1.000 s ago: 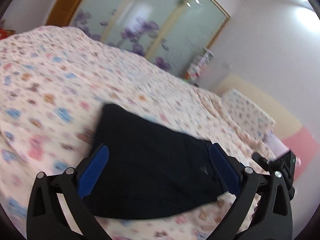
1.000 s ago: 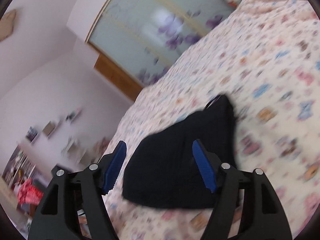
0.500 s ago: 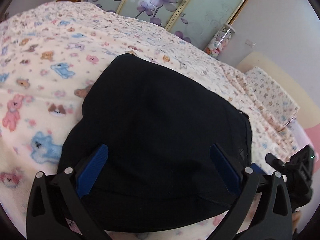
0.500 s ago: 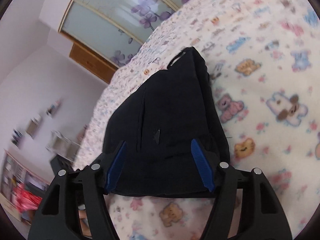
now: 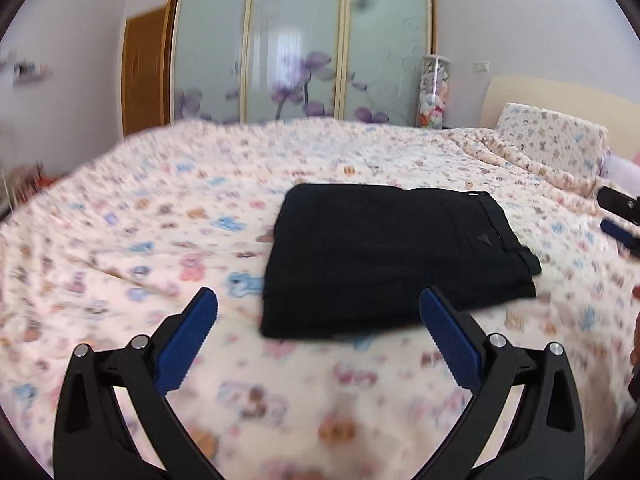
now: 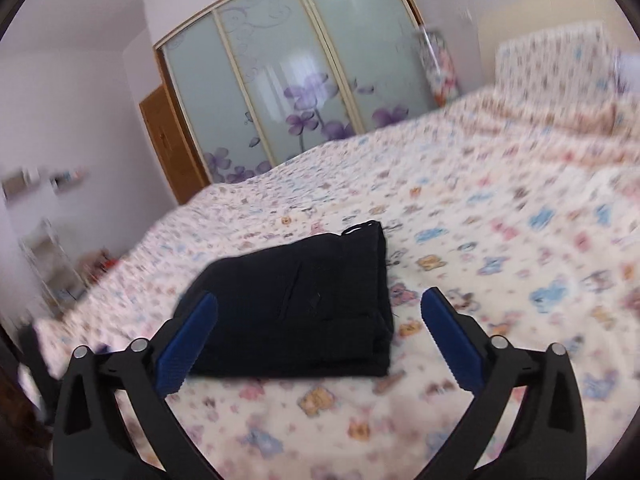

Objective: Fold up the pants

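The black pants (image 5: 384, 256) lie folded into a compact rectangle on the bed with its cartoon-print cover (image 5: 120, 240). They also show in the right wrist view (image 6: 296, 312). My left gripper (image 5: 318, 316) is open and empty, held above the bed just short of the pants' near edge. My right gripper (image 6: 318, 316) is open and empty, near the pants' near right corner. The right gripper's blue finger pad also shows at the far right of the left wrist view (image 5: 618, 232).
A pillow (image 5: 552, 140) in the same print lies at the head of the bed on the right. Sliding wardrobe doors (image 5: 300, 44) with purple flowers stand behind the bed. A clear tube of plush toys (image 5: 434, 92) stands beside them.
Both grippers have pulled back and up from the pants, which now look smaller and lie flat on the bed. Both stayed open.
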`<state>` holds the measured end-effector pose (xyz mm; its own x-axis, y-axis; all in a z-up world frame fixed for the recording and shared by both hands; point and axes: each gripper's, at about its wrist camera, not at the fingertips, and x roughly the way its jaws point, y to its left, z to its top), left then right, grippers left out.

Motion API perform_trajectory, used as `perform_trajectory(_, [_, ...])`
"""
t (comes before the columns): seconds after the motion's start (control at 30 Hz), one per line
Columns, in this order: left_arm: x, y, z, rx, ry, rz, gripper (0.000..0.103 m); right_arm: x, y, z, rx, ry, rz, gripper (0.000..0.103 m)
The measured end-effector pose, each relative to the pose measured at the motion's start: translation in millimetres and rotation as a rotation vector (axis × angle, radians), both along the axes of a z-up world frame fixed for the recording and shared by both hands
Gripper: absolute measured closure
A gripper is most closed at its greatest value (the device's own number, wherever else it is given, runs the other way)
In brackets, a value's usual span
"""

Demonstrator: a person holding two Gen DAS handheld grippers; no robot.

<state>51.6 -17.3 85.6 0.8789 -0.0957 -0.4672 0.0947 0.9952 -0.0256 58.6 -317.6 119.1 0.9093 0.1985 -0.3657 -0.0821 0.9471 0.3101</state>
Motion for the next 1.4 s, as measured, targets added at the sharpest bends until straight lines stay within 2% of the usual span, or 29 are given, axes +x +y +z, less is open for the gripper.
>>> perform_trajectory(0.2, [-43,-7,-12,0.025,-0.027,-0.002,0.002,-50,48,-11,-0.214,-0.076,-0.049,0.001])
perform_trajectory(0.3, [-48,-8,-20,0.013,-0.017,0.016,0.002,-66,59,-16,-0.25,-0.106,-0.064,0.001])
perform_trajectory(0.43, [-50,-12,-21,0.042,-0.023,0.04,0.002,-74,67,-24,-0.26,-0.11,-0.077,0.001])
perform_trajectory(0.6, [-60,-17,-23,0.063,-0.075,0.029,0.002,-74,75,-37,-0.277,-0.081,-0.093,0.001])
perform_trajectory(0.73, [-58,-19,-25,0.076,-0.06,0.034,0.002,-72,81,-46,-0.292,-0.058,-0.096,0.001])
perform_trajectory(0.87, [-53,-20,-30,0.096,-0.024,0.08,0.002,-68,85,-54,-0.292,-0.03,-0.099,0.001])
perform_trajectory(1.07, [-47,-16,-34,0.066,0.02,0.077,0.002,-63,91,-64,-0.321,0.006,-0.122,0.001])
perform_trajectory(1.27, [-38,-7,-40,0.011,0.085,0.093,0.002,-59,85,-68,-0.298,0.035,-0.141,0.001])
perform_trajectory(1.4, [-38,-6,-41,0.003,0.09,0.092,0.002,-59,84,-69,-0.299,0.036,-0.146,0.001])
